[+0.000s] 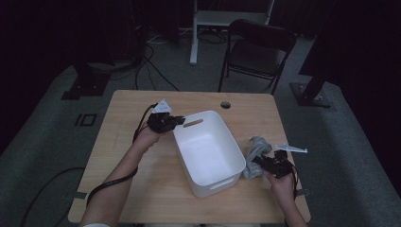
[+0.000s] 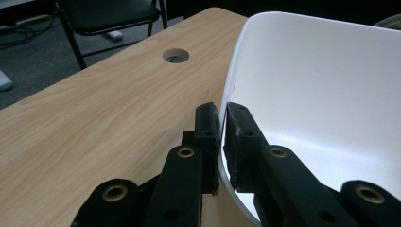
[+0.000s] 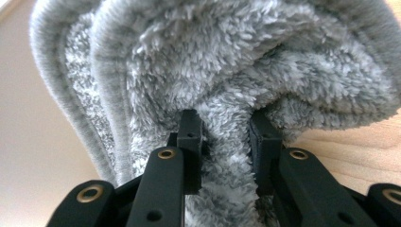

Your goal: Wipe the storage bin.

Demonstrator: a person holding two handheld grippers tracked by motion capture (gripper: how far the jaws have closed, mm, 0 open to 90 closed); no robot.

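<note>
1. High view: the left forearm angles up across the wooden table (image 1: 142, 189), its left gripper (image 1: 176, 121) at the white bin's (image 1: 208, 156) far-left corner.
2. Left gripper view: the jaws clamp the bin's rim, one jaw inside and one outside.
3. Right gripper (image 1: 257, 163), beside the bin's right wall, pinches a grey fleecy cloth (image 1: 255, 150) bunched on the table.

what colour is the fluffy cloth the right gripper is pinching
Grey: the fluffy fleece cloth is plain grey, seen best in the right gripper view.
</note>
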